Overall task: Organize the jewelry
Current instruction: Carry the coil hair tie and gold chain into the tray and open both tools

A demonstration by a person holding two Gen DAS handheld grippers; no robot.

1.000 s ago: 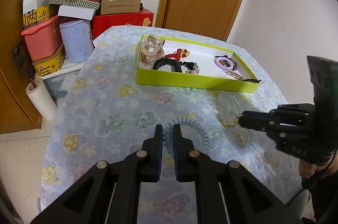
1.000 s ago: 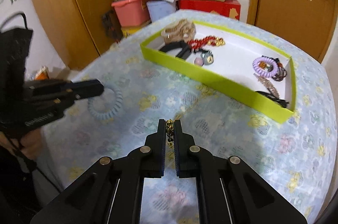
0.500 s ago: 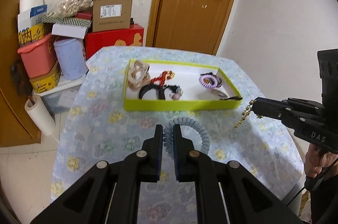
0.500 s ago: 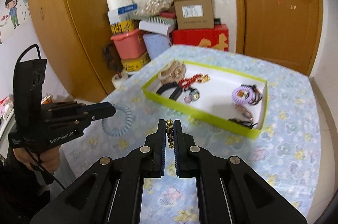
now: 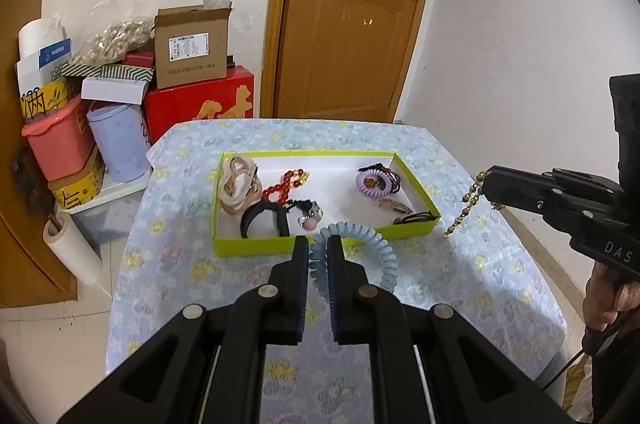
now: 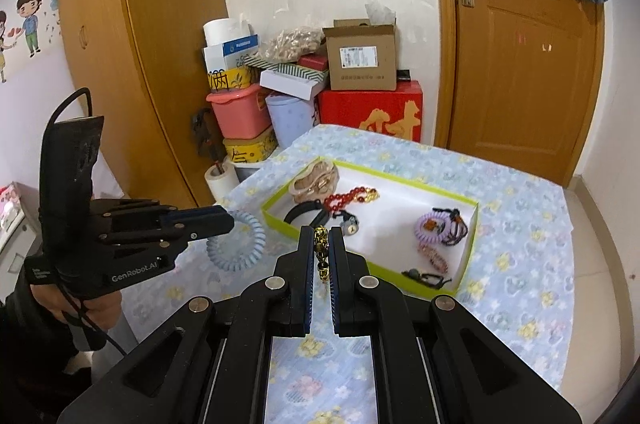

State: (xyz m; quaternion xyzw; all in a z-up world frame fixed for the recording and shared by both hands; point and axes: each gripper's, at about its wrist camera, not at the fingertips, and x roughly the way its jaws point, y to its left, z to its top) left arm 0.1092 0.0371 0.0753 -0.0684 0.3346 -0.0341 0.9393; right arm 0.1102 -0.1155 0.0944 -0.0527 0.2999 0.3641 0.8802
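Note:
My left gripper is shut on a pale blue coil hair tie and holds it high above the table, in front of the lime-green tray. My right gripper is shut on a gold bead chain that hangs down; it also shows in the left wrist view, to the right of the tray. The tray holds a beige clip, red beads, a black band, a purple coil tie and small clips.
The table wears a blue flowered cloth. Boxes, a pink tub and a lilac bin are stacked beyond its far left. A paper roll stands on the floor. A wooden door is behind.
Both grippers have risen and pulled back from the table, each keeping its item. The tray and table look smaller and farther away now.

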